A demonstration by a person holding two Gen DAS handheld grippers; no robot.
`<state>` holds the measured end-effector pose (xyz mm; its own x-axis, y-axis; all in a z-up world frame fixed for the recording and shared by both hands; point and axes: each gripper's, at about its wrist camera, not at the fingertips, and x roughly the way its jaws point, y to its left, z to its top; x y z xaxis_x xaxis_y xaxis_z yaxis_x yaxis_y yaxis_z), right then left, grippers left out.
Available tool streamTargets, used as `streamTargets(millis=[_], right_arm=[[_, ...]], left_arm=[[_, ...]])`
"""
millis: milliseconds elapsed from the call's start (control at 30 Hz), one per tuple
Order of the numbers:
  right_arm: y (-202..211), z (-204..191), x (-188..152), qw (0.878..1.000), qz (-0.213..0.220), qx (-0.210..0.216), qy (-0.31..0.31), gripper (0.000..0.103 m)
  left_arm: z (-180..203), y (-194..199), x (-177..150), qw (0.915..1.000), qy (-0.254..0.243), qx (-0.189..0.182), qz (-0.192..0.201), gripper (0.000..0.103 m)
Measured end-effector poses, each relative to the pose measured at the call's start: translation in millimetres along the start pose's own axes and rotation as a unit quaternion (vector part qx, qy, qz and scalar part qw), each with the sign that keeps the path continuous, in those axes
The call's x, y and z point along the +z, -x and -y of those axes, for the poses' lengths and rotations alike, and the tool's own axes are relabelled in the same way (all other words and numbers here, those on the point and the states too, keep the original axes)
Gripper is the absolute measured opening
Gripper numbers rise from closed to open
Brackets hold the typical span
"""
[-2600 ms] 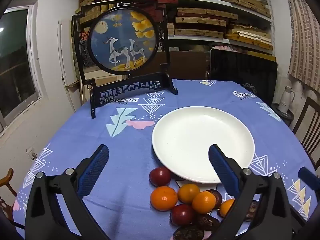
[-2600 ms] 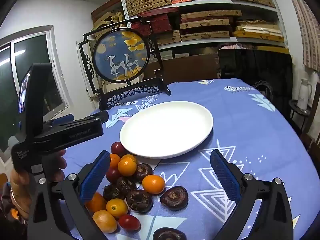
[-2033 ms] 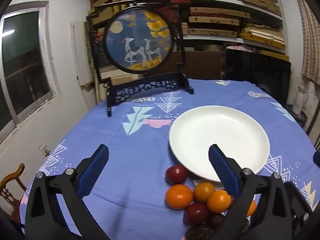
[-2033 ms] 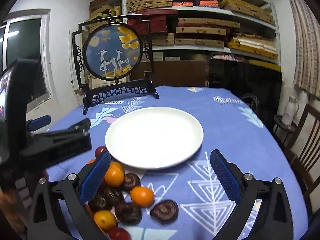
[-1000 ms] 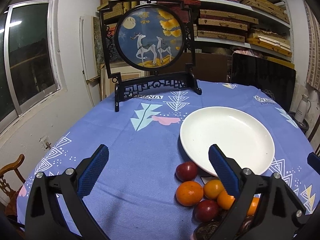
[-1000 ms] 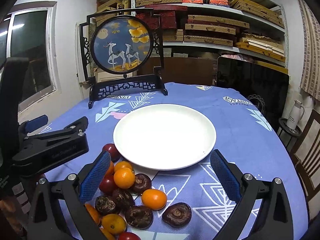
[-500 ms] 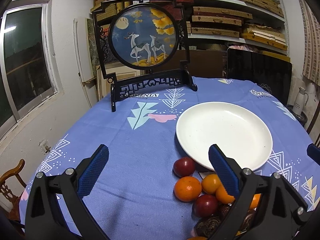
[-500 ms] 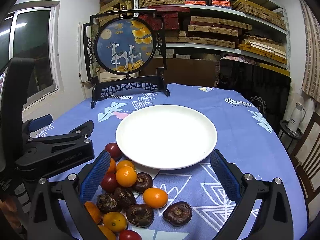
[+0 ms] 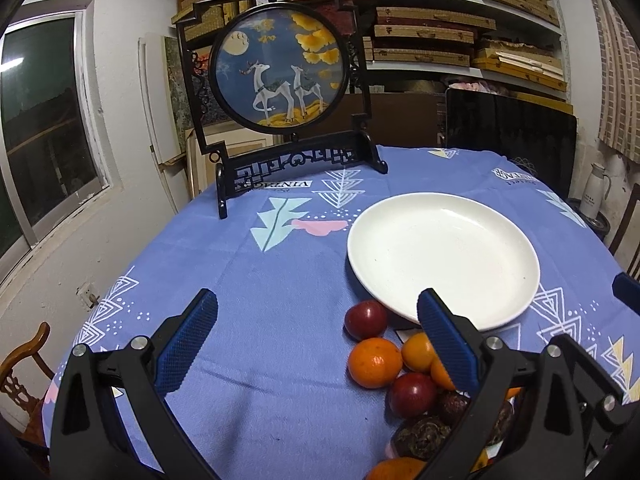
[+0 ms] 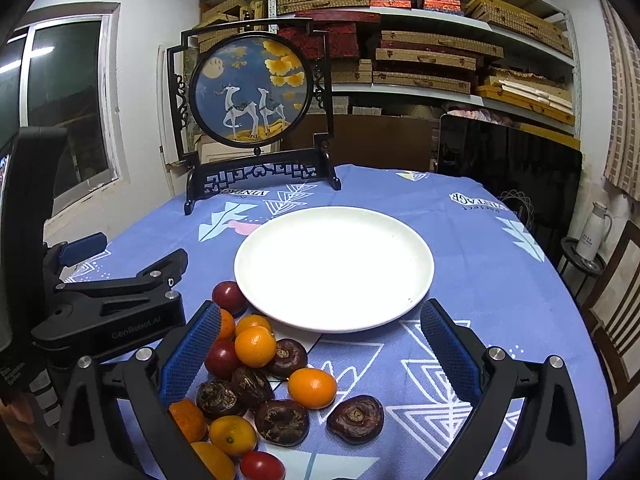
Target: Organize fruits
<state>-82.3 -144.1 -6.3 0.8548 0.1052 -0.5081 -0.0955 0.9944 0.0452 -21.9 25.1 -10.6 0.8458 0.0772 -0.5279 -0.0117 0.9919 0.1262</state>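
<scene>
An empty white plate (image 10: 334, 268) (image 9: 442, 254) lies mid-table on the blue patterned cloth. In front of it is a pile of fruit: oranges (image 10: 255, 346) (image 9: 375, 362), dark red plums (image 10: 229, 293) (image 9: 366, 319) and several brown wrinkled fruits (image 10: 355, 417). My right gripper (image 10: 320, 354) hovers open above the pile's right side, nothing between its fingers. My left gripper (image 9: 318, 340) is open too, left of the pile, its right finger over the oranges. The left gripper's black body (image 10: 116, 304) shows in the right wrist view.
A round deer picture on a black carved stand (image 10: 256, 120) (image 9: 286, 92) stands at the table's far side. Shelves of boxes (image 10: 420, 40) line the back wall. Wooden chairs (image 10: 618, 304) (image 9: 20, 364) stand at the table's right and left edges. A dark screen (image 10: 508, 160) sits behind.
Both grippers have only drifted slightly; the view shifted a little leftward and forward since a second ago. No fruit has moved and both grippers stay open.
</scene>
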Motion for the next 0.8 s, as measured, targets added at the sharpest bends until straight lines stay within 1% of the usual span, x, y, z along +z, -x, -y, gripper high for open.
streamTargets(millis=[133,233,800], right_arm=[[4.2,0.7,0.3,1.0,0.004,-0.004,0.005,0.1],[3.3,0.3,0.1,1.0,0.001,-0.003,0.005,0.1],[0.3,-1.1,-3.5,1.0,-0.01,-0.003,0.011,0.1]], left_arm=[[-2.4,1.1,-2.8,1.0,-0.004,0.0,0.0,0.098],[-3.9,-0.8,-3.9,1.0,-0.004,-0.001,-0.006,0.098],[-1.7,-2.5,-8.6,0.9998,-0.009,-0.011,-0.014,0.098]])
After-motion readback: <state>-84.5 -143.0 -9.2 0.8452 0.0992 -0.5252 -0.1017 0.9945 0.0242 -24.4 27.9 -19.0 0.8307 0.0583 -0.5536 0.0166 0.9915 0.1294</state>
